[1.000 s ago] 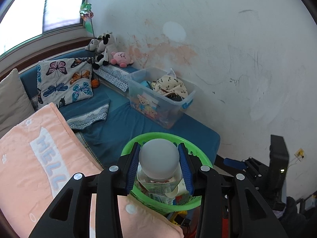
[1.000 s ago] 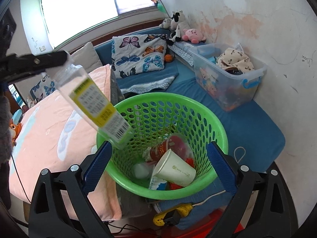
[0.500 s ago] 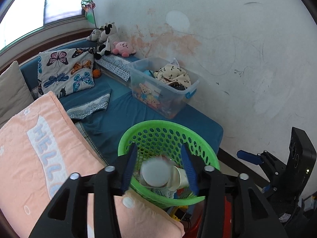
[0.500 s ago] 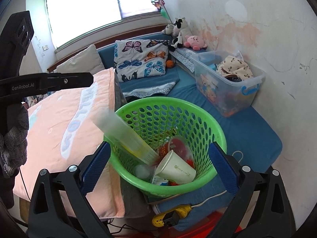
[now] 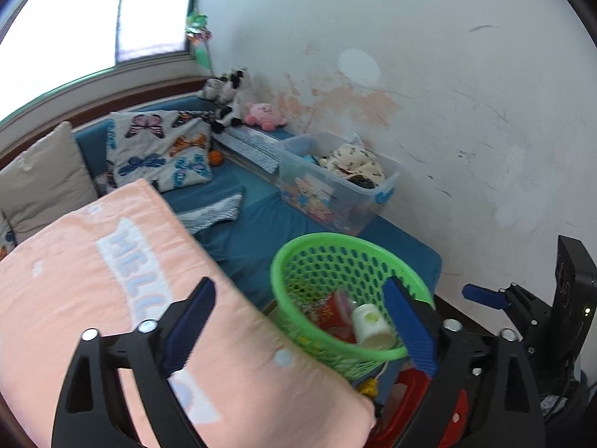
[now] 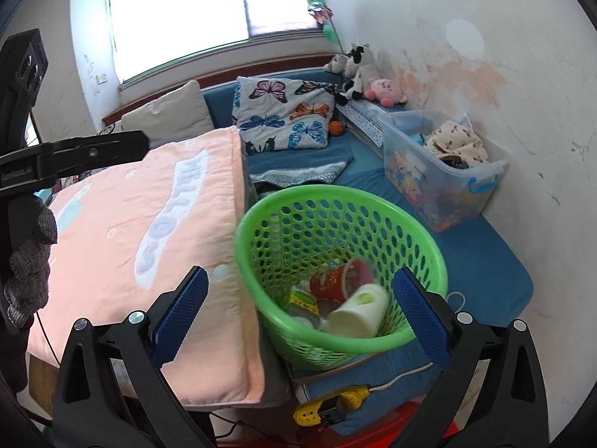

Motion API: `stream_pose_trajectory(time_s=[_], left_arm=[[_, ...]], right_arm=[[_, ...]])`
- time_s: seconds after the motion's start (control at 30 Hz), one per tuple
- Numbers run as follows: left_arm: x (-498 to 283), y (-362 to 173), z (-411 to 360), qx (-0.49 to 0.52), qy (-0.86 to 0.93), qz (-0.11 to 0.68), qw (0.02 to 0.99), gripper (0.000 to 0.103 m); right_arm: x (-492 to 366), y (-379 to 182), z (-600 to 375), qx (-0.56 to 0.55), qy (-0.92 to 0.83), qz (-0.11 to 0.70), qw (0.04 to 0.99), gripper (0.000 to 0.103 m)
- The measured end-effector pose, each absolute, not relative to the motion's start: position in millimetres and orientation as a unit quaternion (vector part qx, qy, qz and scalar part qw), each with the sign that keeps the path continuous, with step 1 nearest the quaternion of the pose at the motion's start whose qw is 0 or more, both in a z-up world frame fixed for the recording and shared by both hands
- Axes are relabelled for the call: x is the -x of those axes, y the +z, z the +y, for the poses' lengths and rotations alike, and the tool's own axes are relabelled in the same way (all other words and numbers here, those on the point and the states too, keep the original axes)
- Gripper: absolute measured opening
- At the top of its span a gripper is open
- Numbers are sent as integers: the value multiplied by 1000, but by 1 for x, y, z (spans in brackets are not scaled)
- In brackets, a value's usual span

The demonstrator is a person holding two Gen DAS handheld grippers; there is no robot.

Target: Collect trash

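Trash – a white cup (image 6: 356,315) and a red cup (image 6: 337,280) – lies in the green basket (image 6: 429,261), beside the pink blanket (image 6: 149,224). Both hand-held grippers are empty: left (image 5: 298,326) opening, right (image 6: 298,317) wide apart, straddling the basket.

A: Your right claw (image 6: 298,310) stands wide, empty, over the green basket (image 6: 425,246).
B: Inside the basket lie a white cup (image 6: 358,315) and red cup (image 6: 335,280); the peach blanket (image 6: 149,231) lies just left.
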State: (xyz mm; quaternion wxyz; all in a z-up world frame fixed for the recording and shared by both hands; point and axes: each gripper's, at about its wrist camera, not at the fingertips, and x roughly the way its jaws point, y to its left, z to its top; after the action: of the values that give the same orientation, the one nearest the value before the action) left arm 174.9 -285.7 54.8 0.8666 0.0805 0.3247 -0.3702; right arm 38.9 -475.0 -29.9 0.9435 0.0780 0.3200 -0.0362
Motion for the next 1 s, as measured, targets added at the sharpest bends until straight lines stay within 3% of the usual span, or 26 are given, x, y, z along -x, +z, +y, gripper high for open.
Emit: stream_pose_trajectory(time_s=[0.5, 1.0], left_arm=[[-134, 52, -166, -48, -265, 313, 911, 96], [-99, 43, -89, -34, -168, 294, 940, 96]], right_arm=[[-22, -23, -404, -26, -7, 311, 950, 99], [-12, -15, -369, -44, 26, 289, 956, 99]])
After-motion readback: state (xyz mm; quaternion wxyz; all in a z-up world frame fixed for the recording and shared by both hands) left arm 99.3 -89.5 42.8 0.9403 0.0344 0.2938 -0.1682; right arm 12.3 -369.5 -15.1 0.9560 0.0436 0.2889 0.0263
